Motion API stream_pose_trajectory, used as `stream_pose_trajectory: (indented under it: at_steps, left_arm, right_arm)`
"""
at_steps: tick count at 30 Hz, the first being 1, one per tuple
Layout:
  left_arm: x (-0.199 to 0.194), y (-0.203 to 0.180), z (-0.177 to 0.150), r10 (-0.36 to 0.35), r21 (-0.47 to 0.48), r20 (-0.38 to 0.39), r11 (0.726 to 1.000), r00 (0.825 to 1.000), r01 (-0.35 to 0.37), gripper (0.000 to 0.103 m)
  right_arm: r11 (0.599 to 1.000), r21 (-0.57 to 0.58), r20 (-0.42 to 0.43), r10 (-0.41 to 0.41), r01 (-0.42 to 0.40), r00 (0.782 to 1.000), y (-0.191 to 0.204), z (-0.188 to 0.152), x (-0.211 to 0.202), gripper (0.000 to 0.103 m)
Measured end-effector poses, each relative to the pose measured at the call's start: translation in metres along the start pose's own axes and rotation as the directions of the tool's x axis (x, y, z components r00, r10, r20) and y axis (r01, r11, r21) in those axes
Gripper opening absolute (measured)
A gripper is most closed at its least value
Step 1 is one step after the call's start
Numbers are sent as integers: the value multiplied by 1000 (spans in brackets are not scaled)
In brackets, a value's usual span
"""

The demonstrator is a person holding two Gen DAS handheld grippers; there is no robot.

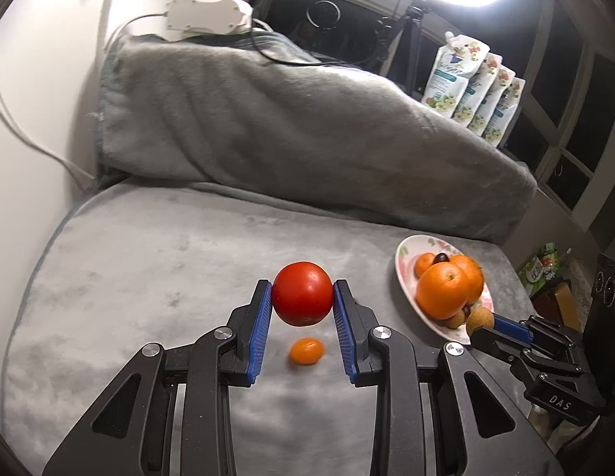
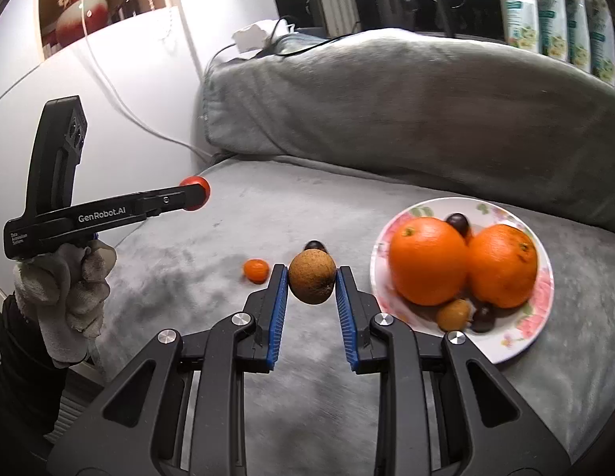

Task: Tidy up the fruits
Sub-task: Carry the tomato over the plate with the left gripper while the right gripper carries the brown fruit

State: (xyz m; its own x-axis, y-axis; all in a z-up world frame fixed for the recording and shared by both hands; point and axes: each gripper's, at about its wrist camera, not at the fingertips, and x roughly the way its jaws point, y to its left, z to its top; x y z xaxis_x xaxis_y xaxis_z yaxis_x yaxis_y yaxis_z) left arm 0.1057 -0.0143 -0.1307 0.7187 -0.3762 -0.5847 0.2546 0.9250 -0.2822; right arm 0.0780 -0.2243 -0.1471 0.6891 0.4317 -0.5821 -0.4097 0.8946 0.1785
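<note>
Black gripper (image 2: 311, 277) frames, blue ribbed pads – grey knit glove (image 2: 65, 297)

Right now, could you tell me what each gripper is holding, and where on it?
The left gripper clamps the red tomato across its sides; the right gripper pinches a small brown round fruit across its sides.

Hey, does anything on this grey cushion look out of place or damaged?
Nothing looks damaged or spilled. Two pieces lie loose on the grey cushion instead of the floral plate: a small orange fruit and a dark round fruit, partly hidden behind the brown fruit held in the right hand-held gripper.
</note>
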Motion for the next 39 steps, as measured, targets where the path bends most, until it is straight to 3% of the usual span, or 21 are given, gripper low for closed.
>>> stream_pose_trajectory:
  at_steps: [19, 39]
  left_arm:
    - [30, -82, 24, -109, 108, -18, 988, 994, 110, 29]
    - [87, -136, 40, -169, 181, -109, 966, 980, 187, 30]
  right_arm:
    - [986, 125, 36, -113, 108, 993, -71, -17, -42, 26]
    - [975, 185, -2, -124, 122, 992, -113, -32, -33, 26]
